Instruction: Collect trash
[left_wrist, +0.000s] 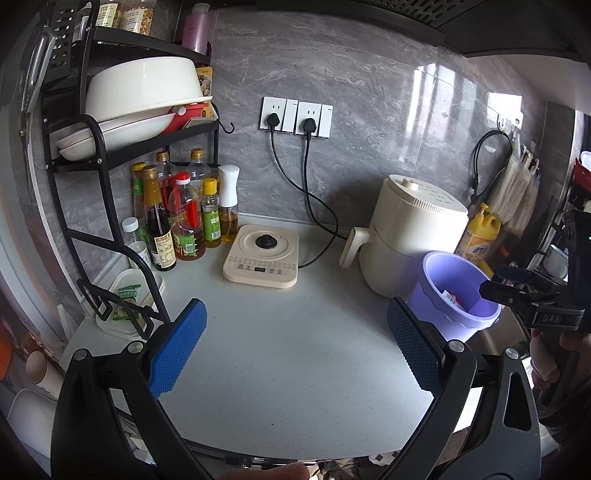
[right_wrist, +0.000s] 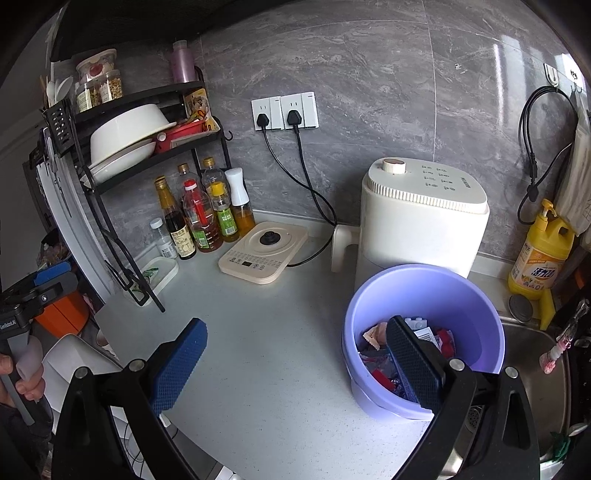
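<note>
right gripper: black frame, blue textured pads, jaws spread wide, holding nothing; right pad hangs over the bucket mouth
left gripper: same build, jaws wide apart, empty, above bare counter; held further left
countertop: pale grey speckled stone slab, open middle shows no loose trash in either view
air fryer: one, cream plastic, knob on top, just behind the bucket
bucket: one, lilac plastic, round, near the counter's right edge beside the steel sink
kettle base: one, cream square panel with black centre contact, corded
wall sockets: two white plates, two black plugs in
detergent jug: one, yellow pump bottle, right of fryer
condiment bottles: about seven or eight under the black wire rack, some overlap so count is rough
trash: crumpled wrappers, red, blue and white, one barcode scrap, all inside the bucket; count cannot tell, heap overlaps
handling guess: wrappers light, soft, thin, likely slippery film; pinch at a raised crease or corner, not flat on the surface
bucket handling guess: light, stiff rim, would tip easily if nudged; grip the rim wall if moved
progress guess: collection looks nearly or fully done
</note>
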